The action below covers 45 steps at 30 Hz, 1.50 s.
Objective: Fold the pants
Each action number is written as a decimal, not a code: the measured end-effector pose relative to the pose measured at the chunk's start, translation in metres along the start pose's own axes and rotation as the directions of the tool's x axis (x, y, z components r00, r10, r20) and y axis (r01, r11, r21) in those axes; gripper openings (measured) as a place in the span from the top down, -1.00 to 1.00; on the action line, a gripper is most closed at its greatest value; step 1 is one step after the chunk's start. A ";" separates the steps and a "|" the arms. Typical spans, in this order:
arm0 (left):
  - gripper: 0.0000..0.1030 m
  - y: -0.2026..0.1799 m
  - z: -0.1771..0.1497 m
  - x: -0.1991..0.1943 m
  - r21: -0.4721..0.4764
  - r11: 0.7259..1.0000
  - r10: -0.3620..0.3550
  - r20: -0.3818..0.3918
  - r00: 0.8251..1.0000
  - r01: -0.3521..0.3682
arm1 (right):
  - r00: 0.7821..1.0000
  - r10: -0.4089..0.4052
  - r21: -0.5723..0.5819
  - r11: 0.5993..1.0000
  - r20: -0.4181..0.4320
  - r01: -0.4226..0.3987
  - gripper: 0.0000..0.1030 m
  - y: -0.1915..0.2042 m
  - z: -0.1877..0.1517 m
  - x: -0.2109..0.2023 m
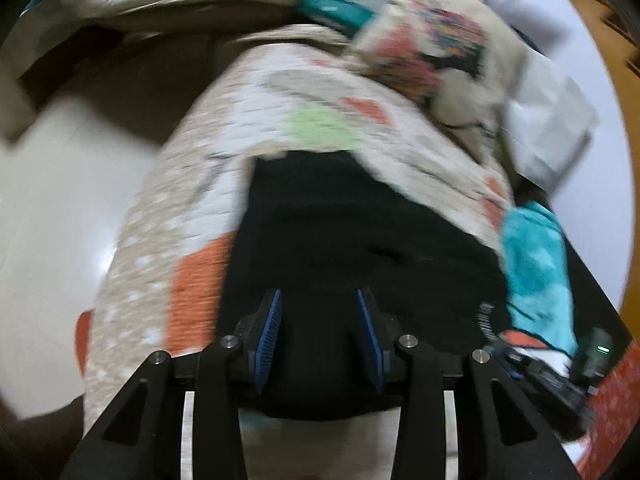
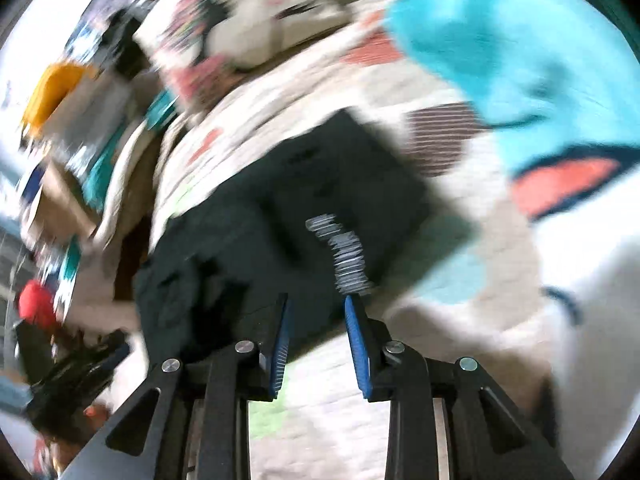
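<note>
The black pants [image 1: 360, 248] are lying in a folded, roughly rectangular bundle on a patterned quilt [image 1: 192, 208] that is covering the bed, and both views are smeared by motion blur, so fine detail is hard to read. The left tongs [image 1: 319, 316] are hovering over the near edge of the bundle with the blue pads [image 1: 269, 330] spread well apart; dark cloth is filling the gap between them, but nothing is pinched. To the right of the left tongs a turquoise garment [image 1: 538, 272] is lying against the side of the pants, and beyond the far edge a printed pillow [image 1: 436, 48] is resting on the quilt. In the right wrist view the right tongs [image 2: 316, 320] are also standing open and gripping nothing, poised over the near corner of the pants [image 2: 280, 208] (a white printed strip of lettering [image 2: 348, 256] is showing on the cloth just ahead of the right-hand pad). A large turquoise and white cloth [image 2: 520, 60] is spreading to the right of these tongs, while to their left a clutter of blurred objects, among them something red [image 2: 36, 308] and something yellow [image 2: 52, 88], is lying beside the bed.
</note>
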<state>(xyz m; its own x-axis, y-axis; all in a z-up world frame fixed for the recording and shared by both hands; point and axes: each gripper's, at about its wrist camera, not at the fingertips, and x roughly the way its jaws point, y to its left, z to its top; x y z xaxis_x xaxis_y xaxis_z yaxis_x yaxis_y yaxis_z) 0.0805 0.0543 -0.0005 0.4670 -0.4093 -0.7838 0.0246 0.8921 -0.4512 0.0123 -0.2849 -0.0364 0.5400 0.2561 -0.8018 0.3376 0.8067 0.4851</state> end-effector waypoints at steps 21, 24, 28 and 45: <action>-0.31 -0.273 0.031 0.224 0.618 0.768 0.072 -0.344 0.936 0.168 | 0.988 0.105 0.098 0.988 0.114 -0.117 -0.14 -0.028 0.016 0.029; -0.32 -0.277 0.026 0.236 0.665 0.727 0.125 -0.371 0.920 0.170 | 0.987 0.105 0.092 0.989 0.120 -0.116 -0.14 -0.028 0.017 0.031; 0.32 -0.274 0.028 0.234 0.698 0.705 0.167 -0.338 0.926 0.128 | 0.988 0.103 0.070 0.991 0.112 -0.111 -0.13 -0.021 0.023 0.037; 0.56 -0.254 0.061 0.133 0.648 0.746 0.005 -0.238 0.971 0.155 | 0.974 0.175 -0.147 0.977 0.142 -0.154 0.65 0.034 0.034 0.002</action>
<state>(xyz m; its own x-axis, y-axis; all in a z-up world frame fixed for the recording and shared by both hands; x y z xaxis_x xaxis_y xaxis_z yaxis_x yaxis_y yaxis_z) 0.1900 -0.2150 0.0356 0.2430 -0.4389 -0.8651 0.6632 0.7260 -0.1820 0.0507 -0.2750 -0.0098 0.6945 0.3149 -0.6469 0.1338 0.8269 0.5462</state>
